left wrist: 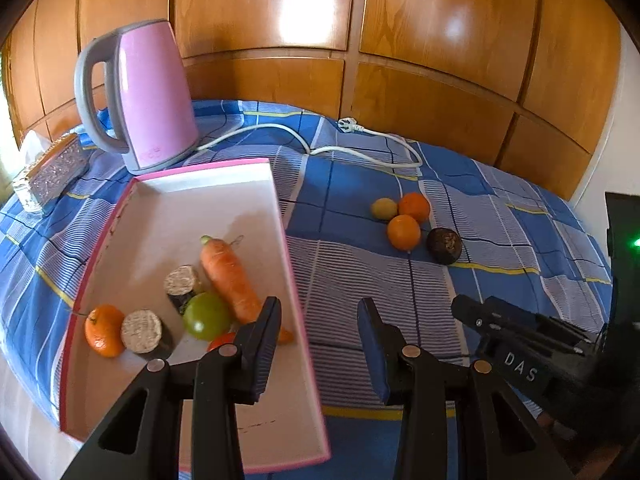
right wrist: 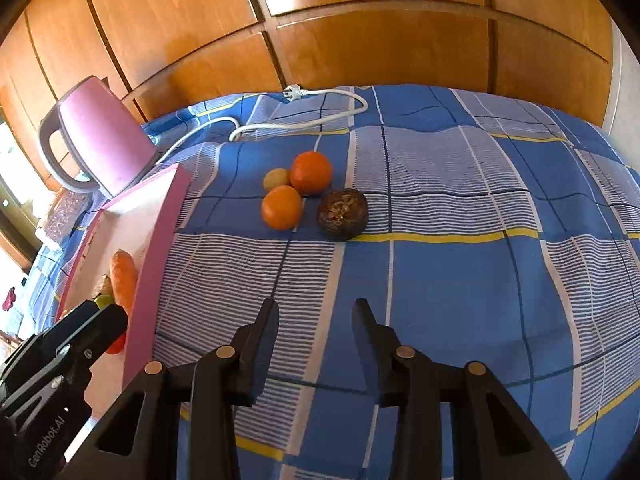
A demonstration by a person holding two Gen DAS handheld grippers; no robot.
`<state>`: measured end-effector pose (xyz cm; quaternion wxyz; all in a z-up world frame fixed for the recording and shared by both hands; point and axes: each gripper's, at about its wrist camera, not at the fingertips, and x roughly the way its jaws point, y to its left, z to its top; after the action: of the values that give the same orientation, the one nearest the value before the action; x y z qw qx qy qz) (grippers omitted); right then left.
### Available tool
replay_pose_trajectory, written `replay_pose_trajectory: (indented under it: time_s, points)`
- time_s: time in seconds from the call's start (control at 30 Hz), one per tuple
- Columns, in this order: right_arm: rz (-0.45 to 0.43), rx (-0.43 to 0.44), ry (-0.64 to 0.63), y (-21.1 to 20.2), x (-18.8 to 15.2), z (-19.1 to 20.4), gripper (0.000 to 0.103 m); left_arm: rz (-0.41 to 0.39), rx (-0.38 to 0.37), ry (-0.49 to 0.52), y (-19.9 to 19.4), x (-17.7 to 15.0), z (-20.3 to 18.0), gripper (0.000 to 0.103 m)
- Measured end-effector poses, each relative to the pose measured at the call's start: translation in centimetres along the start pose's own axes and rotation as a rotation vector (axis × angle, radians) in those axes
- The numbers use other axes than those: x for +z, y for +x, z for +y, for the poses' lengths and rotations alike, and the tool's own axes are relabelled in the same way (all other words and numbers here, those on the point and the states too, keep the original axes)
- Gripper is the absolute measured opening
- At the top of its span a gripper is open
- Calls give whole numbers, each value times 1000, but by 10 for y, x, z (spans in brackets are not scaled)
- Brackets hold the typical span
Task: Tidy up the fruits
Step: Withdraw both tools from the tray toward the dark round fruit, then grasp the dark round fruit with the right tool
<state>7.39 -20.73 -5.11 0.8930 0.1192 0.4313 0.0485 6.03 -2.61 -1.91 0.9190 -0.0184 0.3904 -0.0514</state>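
A pink-rimmed white tray [left wrist: 168, 208] holds a carrot [left wrist: 230, 276], a green fruit [left wrist: 206, 316], an orange [left wrist: 104, 330], two dark cut pieces [left wrist: 142, 334] and a red fruit [left wrist: 222, 342]. On the blue cloth lie two oranges [right wrist: 282, 207], a small yellow-green fruit [right wrist: 276, 178] and a dark brown fruit [right wrist: 342, 214]. My left gripper [left wrist: 320, 320] is open and empty over the tray's right rim. My right gripper [right wrist: 316, 320] is open and empty, short of the loose fruits. The tray also shows in the right wrist view [right wrist: 154, 256].
A pink kettle [left wrist: 148, 96] stands behind the tray, its white cord [left wrist: 360, 152] and plug trailing across the cloth. A glittery box [left wrist: 52, 176] sits at the far left. Wooden panels back the table. The right gripper's body shows in the left wrist view [left wrist: 520, 344].
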Motion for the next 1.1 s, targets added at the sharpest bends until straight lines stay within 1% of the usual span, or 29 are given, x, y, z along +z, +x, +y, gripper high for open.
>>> replay_pose_trajectory:
  time_s: [0.27,0.53,0.6,0.73,0.83,0.97,1.0,1.1]
  points:
    - [9,-16,-14,12,11,-7,38,17,-30,-5,13,10,-7,40]
    - [29,-43,-85,39,30,-5,38,25,-36,10,21,12,-12,40]
    - [30,-72,-116,46,34,-2,38,25,-39,11,23,14,-12,40]
    - [39,-77,-150,59,42,-1,38,32,-41,6,28,17,-14,40]
    - [25,-70,-155,62,47,-4,38,40,-49,9,31,19,-17,40]
    - [9,-86,-149,60,46,-12,30,61,-68,4,39,21,-21,40]
    - [7,-92,-145,59,46,-14,27,66,-72,3,41,22,-22,40]
    - [-3,-120,-121,55,44,-26,24,80,-84,-2,49,24,-27,40]
